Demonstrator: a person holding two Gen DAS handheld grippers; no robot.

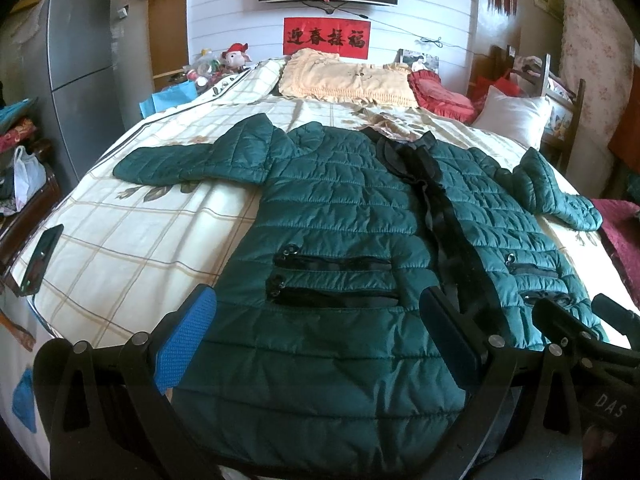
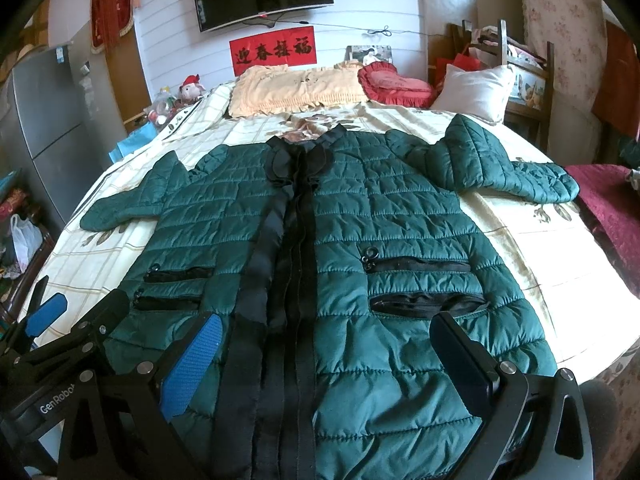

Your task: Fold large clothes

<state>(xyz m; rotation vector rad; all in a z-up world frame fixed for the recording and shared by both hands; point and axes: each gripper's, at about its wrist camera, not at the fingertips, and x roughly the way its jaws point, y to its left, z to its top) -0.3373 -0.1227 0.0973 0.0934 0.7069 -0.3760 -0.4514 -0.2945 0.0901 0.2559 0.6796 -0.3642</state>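
A dark green quilted jacket point(image 1: 344, 216) lies spread face up on the bed, black placket down its middle, both sleeves out to the sides; it also shows in the right wrist view point(image 2: 360, 220). My left gripper point(image 1: 320, 320) is open and empty, hovering over the jacket's lower left hem. My right gripper point(image 2: 326, 344) is open and empty over the lower right hem. The right gripper shows in the left wrist view point(image 1: 576, 320), and the left gripper shows in the right wrist view point(image 2: 80, 312).
The bed point(image 1: 132, 240) has a cream checked sheet. A phone point(image 1: 42, 258) lies at its left edge. Pillows point(image 1: 348, 78) lie at the head. A fridge point(image 1: 80, 60) stands left, a dark red cloth point(image 2: 608, 208) right.
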